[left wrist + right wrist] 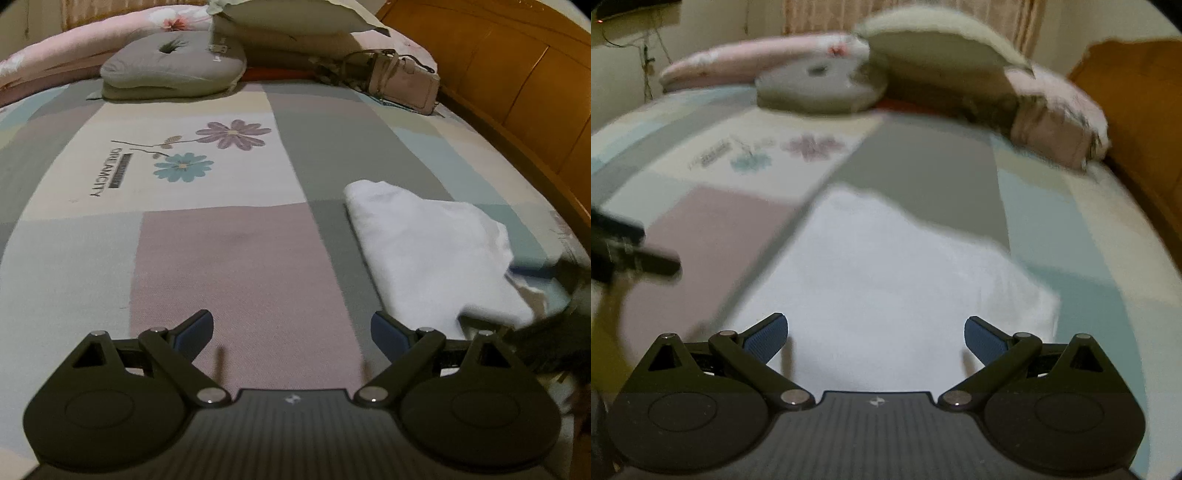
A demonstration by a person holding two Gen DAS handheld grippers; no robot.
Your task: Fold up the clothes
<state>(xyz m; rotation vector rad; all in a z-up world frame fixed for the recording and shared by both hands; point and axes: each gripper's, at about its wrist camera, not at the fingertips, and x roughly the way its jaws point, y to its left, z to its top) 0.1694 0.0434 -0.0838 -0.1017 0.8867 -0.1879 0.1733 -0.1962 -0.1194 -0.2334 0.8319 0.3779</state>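
Fingers (199, 325) of the left gripper (291, 328) are spread wide with nothing between them, hovering over a mauve patch of the bedspread (240, 258). Both blue pads are bare. On the right gripper (876, 334) the fingers (768, 334) are likewise splayed wide and hold nothing; they sit just above the near edge of the white garment (886, 295).

That white garment (432, 254) lies folded flat on the bed, toward 3 o'clock in the left wrist view, just beyond the left gripper's right-hand finger. Its near edge looks slightly rumpled at about 4 o'clock, where a dark, blurred shape enters from the frame edge. In the right wrist view the garment fills the centre, stretching from the fingers up toward 12 o'clock, with the left gripper (631, 251) visible as a dark blurred form at 9 o'clock.

At 11 o'clock in the left view, the bedspread shows two printed flowers (207, 147), and a grey cushion (173, 66) rests beyond them. A pale handbag (402, 85) sits at 1 o'clock against stacked pillows (295, 22), well apart from the garment. A wooden headboard (517, 74) runs along the bed at 2 o'clock. The right wrist view is motion-blurred, so finer detail there cannot be made out.
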